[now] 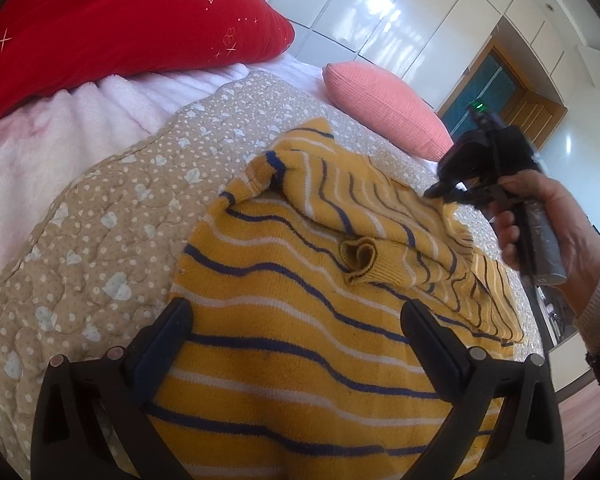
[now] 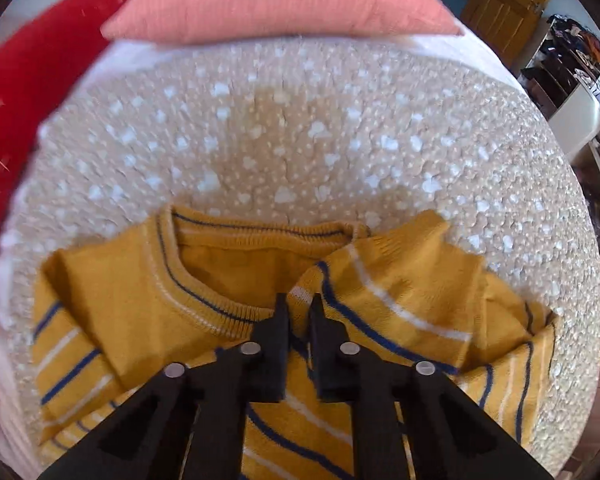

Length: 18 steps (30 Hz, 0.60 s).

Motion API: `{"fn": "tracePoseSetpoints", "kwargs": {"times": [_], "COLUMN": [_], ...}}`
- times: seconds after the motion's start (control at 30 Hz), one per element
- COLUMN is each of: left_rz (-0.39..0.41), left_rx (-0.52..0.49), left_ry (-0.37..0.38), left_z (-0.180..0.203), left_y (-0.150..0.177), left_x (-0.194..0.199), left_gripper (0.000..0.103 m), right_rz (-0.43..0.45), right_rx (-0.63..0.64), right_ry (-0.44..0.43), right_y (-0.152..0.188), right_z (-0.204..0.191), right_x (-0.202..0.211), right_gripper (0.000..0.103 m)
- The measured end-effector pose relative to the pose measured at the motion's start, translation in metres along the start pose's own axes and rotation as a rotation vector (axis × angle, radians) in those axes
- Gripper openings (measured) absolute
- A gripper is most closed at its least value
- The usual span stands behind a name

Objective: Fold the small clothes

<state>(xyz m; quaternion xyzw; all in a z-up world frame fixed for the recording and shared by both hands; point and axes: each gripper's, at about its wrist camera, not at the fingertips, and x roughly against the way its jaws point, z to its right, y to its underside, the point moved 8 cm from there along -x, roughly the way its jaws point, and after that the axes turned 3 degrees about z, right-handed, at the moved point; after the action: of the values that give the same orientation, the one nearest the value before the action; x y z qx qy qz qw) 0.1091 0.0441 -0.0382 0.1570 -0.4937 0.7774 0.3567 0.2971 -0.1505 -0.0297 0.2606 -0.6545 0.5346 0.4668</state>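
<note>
Yellow striped sweater [image 1: 284, 320] lying on beige quilt [image 1: 100, 216] spread over bed, one sleeve [image 1: 380, 216] lying folded across body, neckline [image 2: 220, 280] facing pink pillow [image 2: 276, 0]. Left gripper [image 1: 296, 320] hovering over sweater hem, fingers [image 1: 168, 336] spread wide apart, gripping nothing. Right gripper [image 2: 300, 308] sitting at collar, fingers [image 2: 276, 340] nearly together; whether pinching fabric, cannot tell. Red pillow [image 1: 120, 20] resting on pink fleece blanket [image 1: 60, 128]. No containers showing.

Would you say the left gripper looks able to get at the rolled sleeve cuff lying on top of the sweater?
Probably yes. The left gripper is open over the sweater, and the cuff lies just ahead with nothing between them. The right gripper is off to the side.
</note>
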Motion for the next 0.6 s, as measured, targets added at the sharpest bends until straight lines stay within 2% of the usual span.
{"fn": "tracePoseSetpoints", "kwargs": {"times": [0.13,0.23,0.33,0.43,0.6], "left_rz": [0.004,0.008,0.012,0.014,0.02], "left_rx": [0.007,0.013,0.013,0.017,0.021], "left_ry": [0.012,0.021,0.025,0.032,0.039], "left_z": [-0.001,-0.002,-0.003,-0.003,-0.003], "left_y": [0.0,0.0,0.0,0.001,0.002], "left_x": [0.002,0.003,0.005,0.007,0.009], "left_gripper": [0.103,0.103,0.103,0.103,0.103], "right_rz": [0.143,0.306,0.414,0.419,0.285], "right_rx": [0.013,0.023,0.04,0.032,-0.113], "right_ry": [-0.086,-0.193,-0.262,-0.271,-0.295], "right_y": [-0.028,-0.058,-0.062,-0.036,0.051], "right_z": [-0.01,-0.022,-0.021,0.008,0.091], "right_x": [0.054,0.121,0.174,0.18,0.13], "right_gripper": [0.008,0.008,0.008,0.008,0.008]}}
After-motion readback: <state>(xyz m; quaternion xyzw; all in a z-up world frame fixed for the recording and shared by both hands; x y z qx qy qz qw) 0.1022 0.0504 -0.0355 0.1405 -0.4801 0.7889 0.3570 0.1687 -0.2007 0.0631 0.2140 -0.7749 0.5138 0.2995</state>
